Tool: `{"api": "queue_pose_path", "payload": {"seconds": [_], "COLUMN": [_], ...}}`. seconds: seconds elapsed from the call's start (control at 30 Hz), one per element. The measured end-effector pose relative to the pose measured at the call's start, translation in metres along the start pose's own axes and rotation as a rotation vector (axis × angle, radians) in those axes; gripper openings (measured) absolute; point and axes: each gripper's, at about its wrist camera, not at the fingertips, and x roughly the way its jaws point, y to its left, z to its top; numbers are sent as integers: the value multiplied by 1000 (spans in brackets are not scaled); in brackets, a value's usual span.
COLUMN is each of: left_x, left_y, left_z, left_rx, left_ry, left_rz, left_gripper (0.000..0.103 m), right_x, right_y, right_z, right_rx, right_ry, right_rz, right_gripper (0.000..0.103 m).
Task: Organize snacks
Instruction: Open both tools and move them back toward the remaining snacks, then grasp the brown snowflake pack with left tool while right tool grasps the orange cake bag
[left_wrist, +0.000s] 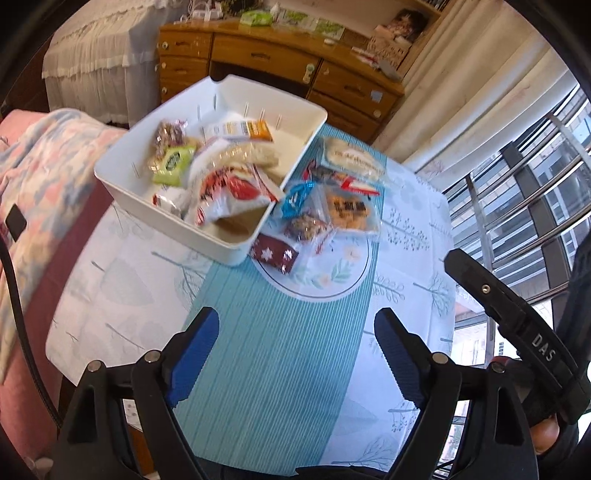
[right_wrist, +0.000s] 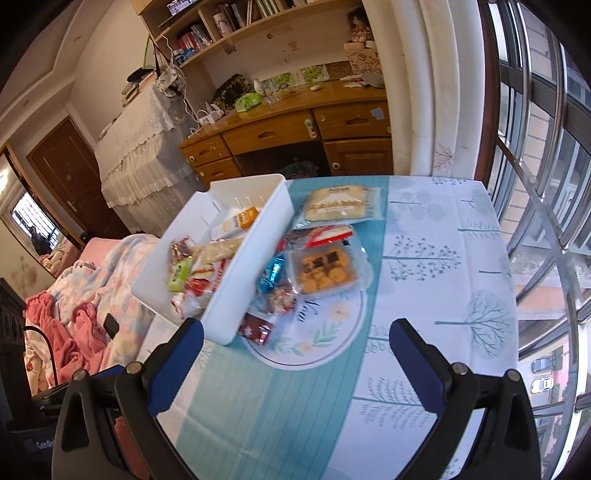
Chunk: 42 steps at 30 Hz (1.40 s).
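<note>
Left wrist | white bin (left_wrist: 295, 157) holds mixed snack packets (left_wrist: 221, 173) | left tongs (left_wrist: 295, 325), right tongs (right_wrist: 295, 338) agape, empty

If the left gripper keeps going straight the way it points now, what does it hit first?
Probably the bare tablecloth: the open left gripper aims at it, short of the dark red packet. Depth is uncertain.

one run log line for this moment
left gripper: open, empty | right gripper: open, empty | white bin: part filled | loose snacks: beside bin on table
</note>
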Motion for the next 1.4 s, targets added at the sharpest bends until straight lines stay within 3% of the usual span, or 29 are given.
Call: {"api": "queue_pose_path", "payload": {"seconds": [0.33,0.6,0.9,1.4], "left_x": [60,109,137,167], "left_y": [8,17,12,12], "left_z": [2,3,2,18], "left_rx": [-181,-277,-357,-503], "left_ry": [57,-10,-139,-144], "left_rz": [17,69,127,225], "left_gripper": [85,85,85,85], "right_x": [25,67,127,202], "right_y": [-23,-33,-44,-45], "right_z": [8,19,31,49], "right_rx": [-61,-60,-8,34], "right_ry": [83,155,215,323], "right_rz": [-70,-40,-3,-30], "right_gripper": [101,101,101,101]}}
